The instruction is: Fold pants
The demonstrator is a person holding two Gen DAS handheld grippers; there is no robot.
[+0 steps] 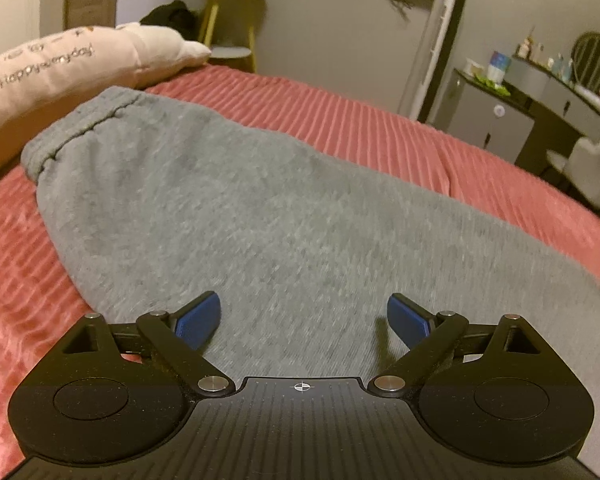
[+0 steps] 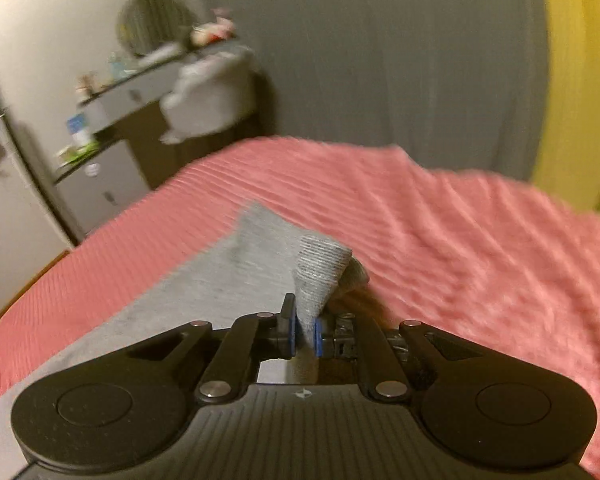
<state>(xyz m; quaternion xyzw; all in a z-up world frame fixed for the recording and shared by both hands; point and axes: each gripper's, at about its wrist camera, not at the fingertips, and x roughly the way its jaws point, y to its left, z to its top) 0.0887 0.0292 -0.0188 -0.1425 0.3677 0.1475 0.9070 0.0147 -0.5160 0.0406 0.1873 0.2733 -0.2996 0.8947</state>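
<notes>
Grey sweatpants (image 1: 236, 208) lie flat on a pink ribbed bedspread (image 1: 380, 128), the elastic waistband (image 1: 80, 128) at the far left near a pillow. My left gripper (image 1: 304, 320) is open and empty, its blue pads spread wide just above the pants' middle. In the right wrist view the pant leg (image 2: 236, 272) stretches away over the bedspread (image 2: 460, 248). My right gripper (image 2: 305, 334) is shut on the ribbed leg cuff (image 2: 320, 268), which is lifted and folded upward between the pads.
A pale pink pillow (image 1: 60, 68) with stitched writing lies at the bed's far left. A yellow stool (image 1: 228, 20) stands behind it. A dresser with a round mirror (image 1: 560, 80) and a white chair (image 1: 592, 168) stand right of the bed.
</notes>
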